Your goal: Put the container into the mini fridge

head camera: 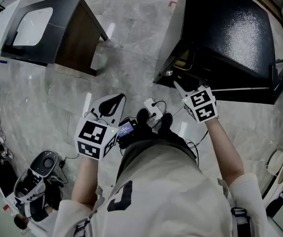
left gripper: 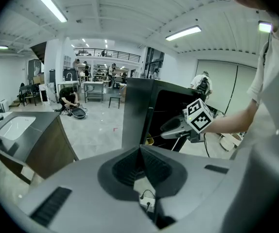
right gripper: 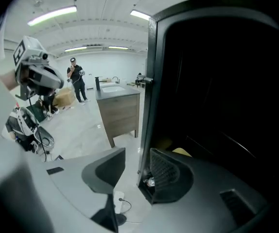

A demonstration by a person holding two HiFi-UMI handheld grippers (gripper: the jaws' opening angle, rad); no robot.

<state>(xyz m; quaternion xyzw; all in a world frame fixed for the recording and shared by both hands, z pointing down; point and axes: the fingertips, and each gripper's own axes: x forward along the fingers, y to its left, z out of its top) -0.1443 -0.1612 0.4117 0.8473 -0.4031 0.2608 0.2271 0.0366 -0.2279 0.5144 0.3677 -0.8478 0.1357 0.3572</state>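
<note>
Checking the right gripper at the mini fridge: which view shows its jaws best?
Right gripper view: the right gripper has jaws apart, the mini fridge edge between them. Head view shows mainly its marker cube; left gripper view, its side.

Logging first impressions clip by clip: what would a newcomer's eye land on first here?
The glossy black mini fridge dominates the head view's upper right, a yellow item just visible in its dark inside. The right hand-held gripper has its jaws apart either side of the fridge's front edge, while the left hand-held gripper is shut and empty near the person's waist. A dark wooden cabinet with a white sink stands upper left.
</note>
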